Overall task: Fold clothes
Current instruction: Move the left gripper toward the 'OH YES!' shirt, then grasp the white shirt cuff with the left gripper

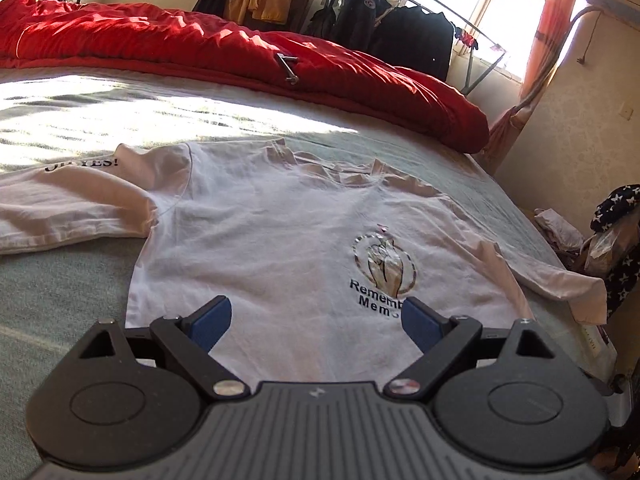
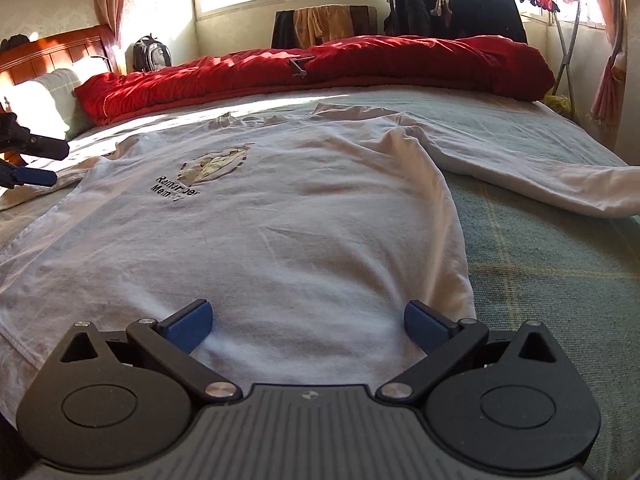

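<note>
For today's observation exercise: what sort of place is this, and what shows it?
Most likely a home bedroom: a bed with a wooden headboard, a red quilt along its far side, and a clothes rack by the window.

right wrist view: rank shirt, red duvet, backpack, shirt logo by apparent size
1. shirt, fills most of the frame, but it lies nearest the camera
2. red duvet, a long band across the far side of the bed
3. and 4. shirt logo and backpack look alike; not ranked, the backpack being much farther off
</note>
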Demonstrator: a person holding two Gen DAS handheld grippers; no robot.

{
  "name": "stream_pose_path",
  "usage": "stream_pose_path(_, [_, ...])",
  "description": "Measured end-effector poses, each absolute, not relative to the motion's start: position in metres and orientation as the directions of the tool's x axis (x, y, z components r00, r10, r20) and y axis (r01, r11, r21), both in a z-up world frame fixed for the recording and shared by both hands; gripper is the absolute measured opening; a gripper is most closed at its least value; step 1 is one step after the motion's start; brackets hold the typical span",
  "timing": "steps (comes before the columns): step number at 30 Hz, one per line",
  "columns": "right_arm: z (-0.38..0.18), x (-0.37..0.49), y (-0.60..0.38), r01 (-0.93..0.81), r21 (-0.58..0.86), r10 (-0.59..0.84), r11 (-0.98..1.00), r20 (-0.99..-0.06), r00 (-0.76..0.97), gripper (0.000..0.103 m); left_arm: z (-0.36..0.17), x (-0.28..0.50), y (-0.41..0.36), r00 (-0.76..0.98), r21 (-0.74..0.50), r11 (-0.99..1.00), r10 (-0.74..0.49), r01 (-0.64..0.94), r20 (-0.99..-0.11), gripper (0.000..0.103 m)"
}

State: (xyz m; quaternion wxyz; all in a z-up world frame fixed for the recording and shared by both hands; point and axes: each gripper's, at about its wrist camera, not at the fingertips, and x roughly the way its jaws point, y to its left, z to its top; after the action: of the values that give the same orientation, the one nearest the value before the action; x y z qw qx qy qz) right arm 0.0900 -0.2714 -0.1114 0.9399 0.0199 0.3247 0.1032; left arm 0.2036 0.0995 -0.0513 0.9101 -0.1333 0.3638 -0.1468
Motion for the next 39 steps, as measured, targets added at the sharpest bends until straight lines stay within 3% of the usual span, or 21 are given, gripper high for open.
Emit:
stream_pose_path(5, [-0.112, 0.09, -0.272, -0.19, 0.102, 0.213, 0.976, -0.603, 0.769, 0.103, -0.08, 0.259, 0.126, 0.693, -0.418, 0.904, -0.36, 0.092, -0.624, 0.091])
stream_pose_path(9, [-0.112, 0.09, -0.271, -0.193, 0.097, 0.212, 0.976, -0.603, 0.769, 0.103, -0.1, 0.282, 0.151, 0.698, -0.407, 0.913, -0.279, -0.02, -0.66, 0.087])
stream_pose_path(16, [-0.112, 0.091, -0.271, -0.194, 0.091, 0.209, 0.977, -0.605, 0.768, 0.103, -0.07, 0.259, 0.182, 0.74, -0.459, 0.888, -0.294, -0.022, -0.605, 0.088])
stream_pose_path(22, [-0.111, 0.092, -0.27, -0.195, 0.086, 0.207, 0.977, -0.607, 0.767, 0.103, -0.074, 0.237, 0.251, 0.757, -0.483, 0.843, -0.151, -0.237, -0.635, 0.086])
stream_pose_path(33, [-0.109, 0.097, -0.267, -0.174, 0.076, 0.182, 0.982, -0.63, 0.755, 0.103, -0.083, 0.162, 0.394, 0.732, -0.509, 0.618, 0.167, -0.6, -0.66, 0.066])
stream_pose_path(36, [-0.108, 0.098, -0.265, -0.162, 0.072, 0.17, 0.984, -0.639, 0.75, 0.103, -0.093, 0.15, 0.423, 0.723, -0.528, 0.558, 0.205, -0.64, -0.66, 0.055])
stream_pose_path(39, [-0.107, 0.1, -0.263, -0.153, 0.068, 0.16, 0.986, -0.648, 0.745, 0.103, -0.1, 0.148, 0.441, 0.738, -0.562, 0.528, 0.205, -0.636, -0.643, 0.054])
